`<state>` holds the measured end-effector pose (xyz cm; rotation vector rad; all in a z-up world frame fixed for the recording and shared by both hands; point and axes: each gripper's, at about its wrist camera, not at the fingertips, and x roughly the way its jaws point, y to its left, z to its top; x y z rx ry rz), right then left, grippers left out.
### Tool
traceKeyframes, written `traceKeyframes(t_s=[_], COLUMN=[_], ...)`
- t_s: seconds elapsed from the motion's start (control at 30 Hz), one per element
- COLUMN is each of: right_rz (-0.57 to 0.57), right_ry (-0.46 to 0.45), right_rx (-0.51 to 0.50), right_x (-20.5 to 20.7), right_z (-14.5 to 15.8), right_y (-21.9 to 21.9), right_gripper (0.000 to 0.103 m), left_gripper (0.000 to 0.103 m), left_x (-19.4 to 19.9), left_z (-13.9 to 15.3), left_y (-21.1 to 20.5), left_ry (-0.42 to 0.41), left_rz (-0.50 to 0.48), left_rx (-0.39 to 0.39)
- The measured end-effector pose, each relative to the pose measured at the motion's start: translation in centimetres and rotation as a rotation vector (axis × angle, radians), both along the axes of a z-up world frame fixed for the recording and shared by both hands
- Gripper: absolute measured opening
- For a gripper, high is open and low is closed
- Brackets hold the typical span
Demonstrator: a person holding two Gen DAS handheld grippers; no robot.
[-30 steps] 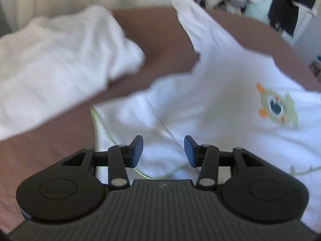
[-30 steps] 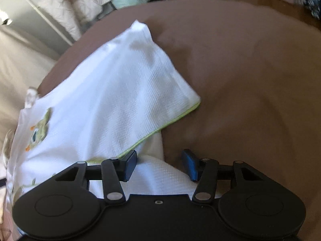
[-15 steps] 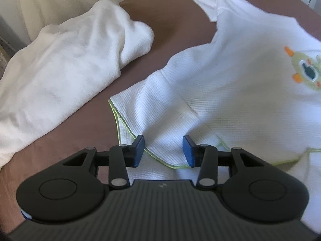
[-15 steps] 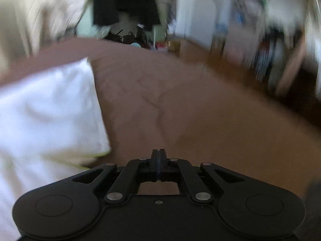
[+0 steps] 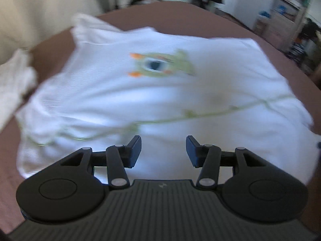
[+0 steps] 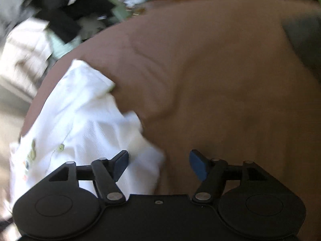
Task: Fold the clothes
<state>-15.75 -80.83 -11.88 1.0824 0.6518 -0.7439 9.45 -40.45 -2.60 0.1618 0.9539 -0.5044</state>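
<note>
- Left wrist view: left gripper (image 5: 163,150) jaws spread, holding nothing. White shirt (image 5: 160,100) fills mid-frame on the brown bed (image 5: 200,18), green print above centre. Long axis runs left-right; cloth lies dead ahead of the jaws.
- Right wrist view: right gripper (image 6: 159,165) jaws spread, empty. Shirt (image 6: 86,124) at lower left, its edge just beside the left finger. Blurred; both grippers look equally near.

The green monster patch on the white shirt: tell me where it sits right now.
In the left wrist view the monster patch sits upper centre on the white shirt, spread on the brown bedcover, beyond the open left gripper.
</note>
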Motion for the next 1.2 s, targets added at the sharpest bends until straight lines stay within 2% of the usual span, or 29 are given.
traceKeyframes(t_s=[0.03,0.1,0.17,0.2,0.23,0.27,0.33,0.4,0.47,0.53,0.6,0.67,0.73,0.87,0.97,1.03,1.1,1.13,1.2], right_rz=[-0.021,-0.009,0.062,0.085,0.103,0.097,0.116,0.196,0.250,0.269,0.250,0.185,0.153,0.216,0.172,0.127,0.107,0.115,0.137], right_ry=[-0.024,-0.077,-0.147,-0.184,-0.221,-0.252,-0.262,-0.203,-0.130,-0.009,0.103,0.139,0.137,0.198,0.245,0.262,0.275,0.304,0.412], right_rx=[0.050,0.055,-0.054,-0.093,-0.124,-0.179,-0.369,-0.599,-0.683,-0.682,-0.622,-0.492,-0.444,-0.505,-0.453,-0.416,-0.403,-0.438,-0.571], right_x=[-0.6,-0.2,1.1,1.6,2.0,2.0,1.4,0.6,-1.0,-2.1,-3.0,-3.1,-3.1,-1.2,-2.4,-3.1,-3.5,-3.1,-2.0], right_z=[-0.8,-1.8,-1.5,-0.9,-0.2,1.1,5.4,10.1,12.3,11.2,7.5,3.4,1.4,2.1,1.8,1.1,1.1,1.6,3.4], right_y=[0.4,1.4,2.2,2.4,2.4,2.8,4.2,7.1,10.1,11.6,11.0,9.1,8.4,8.8,7.4,6.4,6.2,6.5,7.6], right_gripper=[0.075,0.076,0.069,0.035,0.008,0.007,0.007,0.005,0.005,0.004,0.004,0.004,0.004,0.005,0.008,0.015,0.015,0.017,0.023], left_gripper=[0.049,0.049,0.049,0.049,0.049,0.049,0.048,0.048,0.049,0.049,0.050,0.051,0.051,0.052,0.055,0.057,0.058,0.059,0.059], left_x=[-0.8,-1.5,-2.2,-2.6,-2.9,-3.3,-4.0,-4.7,-5.5,-6.2,-6.5,-6.5,-6.5,-6.6,-6.6,-6.6,-7.0,-7.2,-7.2], left_z=[-0.1,-0.7,-1.3,-1.6,-1.9,-2.2,-2.8,-3.4,-4.0,-4.6,-4.9,-5.0,-5.2,-5.4,-5.6,-5.7,-5.6,-5.5,-5.2], left_y=[-0.9,-1.2,-1.6,-1.7,-1.9,-2.1,-2.4,-2.7,-3.1,-3.4,-3.5,-3.6,-3.6,-3.7,-3.8,-3.9,-3.9,-4.0,-4.1], left_ry=[0.006,0.031,0.055,0.067,0.079,0.091,0.116,0.140,0.165,0.189,0.200,0.202,0.205,0.210,0.214,0.216,0.212,0.208,0.198], left_rz=[-0.026,-0.054,-0.082,-0.096,-0.109,-0.123,-0.151,-0.179,-0.206,-0.234,-0.248,-0.255,-0.261,-0.274,-0.284,-0.290,-0.296,-0.298,-0.297], left_rx=[-0.007,0.010,0.027,0.036,0.045,0.053,0.071,0.088,0.105,0.123,0.133,0.138,0.144,0.155,0.164,0.169,0.176,0.178,0.164])
